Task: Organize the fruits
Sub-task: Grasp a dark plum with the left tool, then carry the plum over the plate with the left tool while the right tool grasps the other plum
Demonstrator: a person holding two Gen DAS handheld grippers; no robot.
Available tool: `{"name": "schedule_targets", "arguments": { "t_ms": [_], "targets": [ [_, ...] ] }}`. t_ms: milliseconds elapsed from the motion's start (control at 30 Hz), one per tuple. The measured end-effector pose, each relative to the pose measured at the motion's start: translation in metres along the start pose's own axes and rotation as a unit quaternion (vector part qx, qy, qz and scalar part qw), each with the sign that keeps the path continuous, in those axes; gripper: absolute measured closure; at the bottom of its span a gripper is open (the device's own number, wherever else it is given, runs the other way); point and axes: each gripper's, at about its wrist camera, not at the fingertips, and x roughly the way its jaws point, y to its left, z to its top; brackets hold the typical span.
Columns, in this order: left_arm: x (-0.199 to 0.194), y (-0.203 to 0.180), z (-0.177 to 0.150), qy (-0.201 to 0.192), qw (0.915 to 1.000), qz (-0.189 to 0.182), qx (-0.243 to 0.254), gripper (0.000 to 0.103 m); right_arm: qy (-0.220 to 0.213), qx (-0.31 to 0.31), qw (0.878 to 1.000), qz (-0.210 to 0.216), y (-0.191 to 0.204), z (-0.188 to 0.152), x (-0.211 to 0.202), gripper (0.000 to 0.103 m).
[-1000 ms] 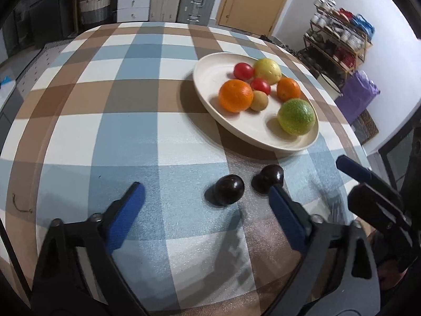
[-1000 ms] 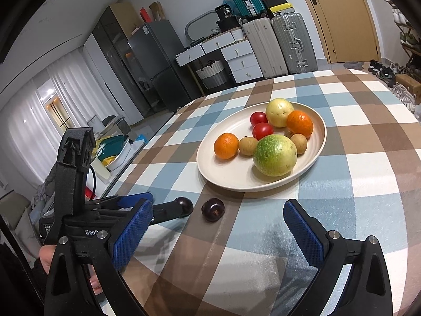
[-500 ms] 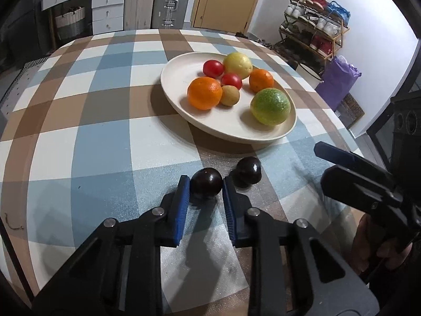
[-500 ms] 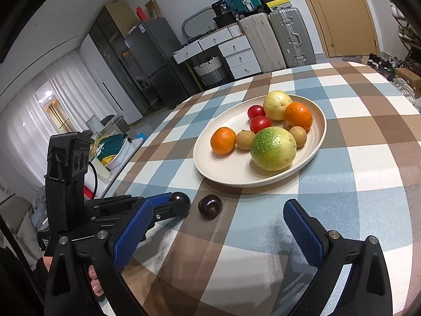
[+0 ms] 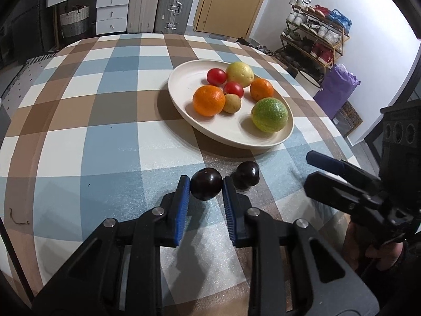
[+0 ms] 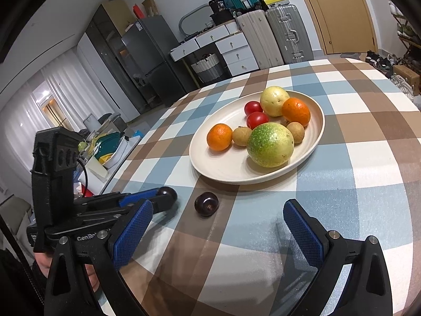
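My left gripper (image 5: 206, 188) is shut on a dark plum (image 5: 206, 187), held at the fingertips just above the checked tablecloth; it also shows in the right wrist view (image 6: 168, 193). A second dark plum (image 5: 247, 173) lies on the cloth just right of it, also seen in the right wrist view (image 6: 206, 204). A cream oval plate (image 5: 184, 79) beyond holds oranges, two red tomatoes, a yellow fruit, a green fruit and small brown fruits. My right gripper (image 6: 218, 226) is open and empty, near the table's edge, behind the loose plum.
The round table (image 5: 79, 105) has a blue, brown and white checked cloth. Suitcases and drawers stand beyond the table (image 5: 147, 2). A shoe rack (image 5: 313, 44) and a purple bag are at the right. The left gripper's body (image 6: 52, 184) sits left in the right wrist view.
My left gripper closed from wide open onto the left plum and moved forward. The right gripper stayed open and barely moved.
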Motion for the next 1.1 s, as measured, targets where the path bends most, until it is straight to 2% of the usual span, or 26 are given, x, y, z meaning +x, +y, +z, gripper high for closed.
{"name": "schedule_targets", "arguments": {
  "t_ms": [100,233,367,533,700,833,933,967,1067,1100],
  "targets": [
    [-0.005,0.007,-0.001,-0.001,0.9996,-0.015,-0.022,0.081,0.004,-0.003,1.000,-0.002,0.001,0.000,0.003,0.002],
    [-0.016,0.007,-0.001,-0.012,0.9991,-0.030,-0.026,0.081,0.010,0.003,1.000,-0.001,0.000,0.001,0.010,0.002],
    [-0.023,0.010,-0.001,-0.021,0.9993,-0.026,-0.018,0.081,0.020,0.014,1.000,0.002,-0.002,0.001,0.018,0.002],
    [-0.029,0.022,-0.006,-0.018,0.9992,-0.025,-0.026,0.081,0.030,-0.003,1.000,-0.006,0.005,0.003,0.025,0.004],
    [-0.038,0.032,-0.010,-0.023,0.9990,-0.022,-0.031,0.081,0.052,-0.019,0.998,-0.013,0.012,0.004,0.038,0.021],
    [-0.045,0.042,-0.011,-0.030,0.9985,-0.023,-0.039,0.081,0.066,-0.042,0.997,-0.021,0.022,0.005,0.048,0.029],
    [-0.047,0.048,-0.010,-0.034,0.9980,-0.026,-0.046,0.081,0.079,-0.067,0.993,-0.057,0.032,0.006,0.059,0.036],
    [-0.048,0.050,-0.010,-0.035,0.9978,-0.028,-0.048,0.081,0.081,-0.082,0.991,-0.066,0.037,0.006,0.062,0.047],
    [-0.051,0.053,-0.010,-0.041,0.9973,-0.030,-0.052,0.081,0.093,-0.125,0.984,-0.085,0.050,0.004,0.070,0.067],
    [-0.052,0.055,-0.010,-0.043,0.9972,-0.029,-0.054,0.081,0.096,-0.135,0.983,-0.085,0.053,0.003,0.072,0.080]
  ]
}}
